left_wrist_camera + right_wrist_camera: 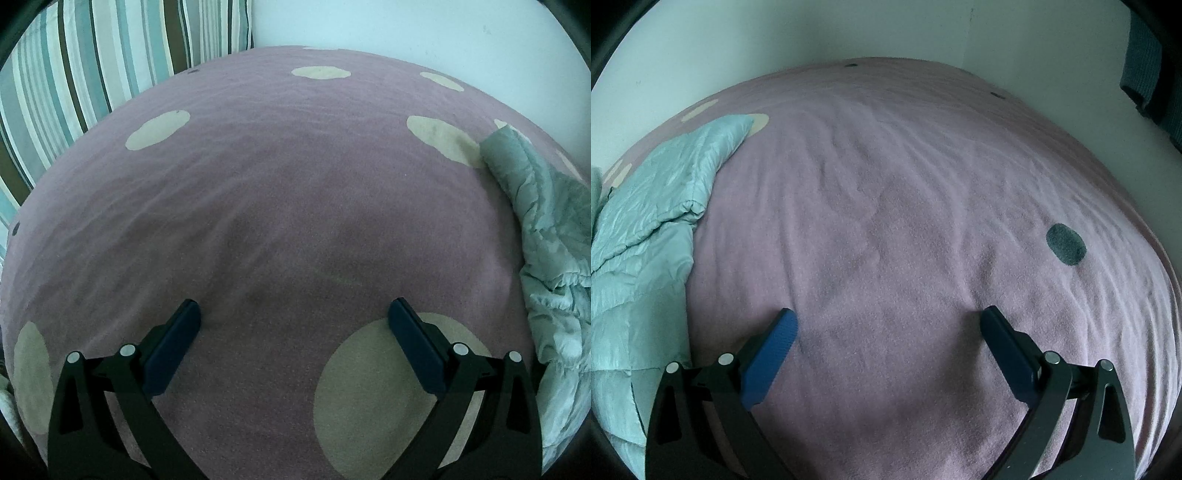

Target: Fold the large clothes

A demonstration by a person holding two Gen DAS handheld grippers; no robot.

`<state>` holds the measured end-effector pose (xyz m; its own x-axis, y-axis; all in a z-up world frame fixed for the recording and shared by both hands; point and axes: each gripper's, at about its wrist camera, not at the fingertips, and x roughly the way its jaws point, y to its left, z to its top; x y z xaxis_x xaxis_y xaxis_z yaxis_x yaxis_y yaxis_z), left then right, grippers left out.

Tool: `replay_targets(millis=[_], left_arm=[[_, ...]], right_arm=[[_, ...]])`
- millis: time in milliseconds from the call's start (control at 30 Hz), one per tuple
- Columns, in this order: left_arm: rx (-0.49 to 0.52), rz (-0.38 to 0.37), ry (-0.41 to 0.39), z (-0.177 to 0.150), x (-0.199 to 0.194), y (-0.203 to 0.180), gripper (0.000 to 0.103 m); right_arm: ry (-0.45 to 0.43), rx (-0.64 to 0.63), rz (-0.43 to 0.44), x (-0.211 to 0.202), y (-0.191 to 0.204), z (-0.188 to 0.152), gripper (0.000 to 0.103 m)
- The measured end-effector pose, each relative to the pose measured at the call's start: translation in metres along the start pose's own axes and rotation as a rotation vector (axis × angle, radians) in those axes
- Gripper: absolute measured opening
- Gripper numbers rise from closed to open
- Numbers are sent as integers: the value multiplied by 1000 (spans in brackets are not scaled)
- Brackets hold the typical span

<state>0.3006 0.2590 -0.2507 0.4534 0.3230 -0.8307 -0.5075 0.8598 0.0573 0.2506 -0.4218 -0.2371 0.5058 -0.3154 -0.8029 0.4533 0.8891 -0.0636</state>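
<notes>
Left tool [293, 314], right tool [888, 321] spread above blanket [905, 203].

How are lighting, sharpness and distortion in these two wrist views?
Left wrist: dim, bluish cast, no glare; strong fisheye bulges the pink blanket; striped pillow slightly soft. Right wrist: equally dim, dark vignette corners; light-blue garment wrinkles stay sharp.

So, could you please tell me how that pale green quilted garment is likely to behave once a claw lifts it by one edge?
The pale green garment lies crumpled in soft folds, so it will probably droop and sag. Its puffy quilting suggests it is light for its bulk. The shiny surface may slip between the fingers.
</notes>
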Motion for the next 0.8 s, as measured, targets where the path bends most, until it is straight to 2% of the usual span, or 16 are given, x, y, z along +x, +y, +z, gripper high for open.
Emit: replay_targets(millis=[800], left_arm=[[-3,-2,1,2,1,-1,101]], right_arm=[[7,-4,4,2,4,0,99]])
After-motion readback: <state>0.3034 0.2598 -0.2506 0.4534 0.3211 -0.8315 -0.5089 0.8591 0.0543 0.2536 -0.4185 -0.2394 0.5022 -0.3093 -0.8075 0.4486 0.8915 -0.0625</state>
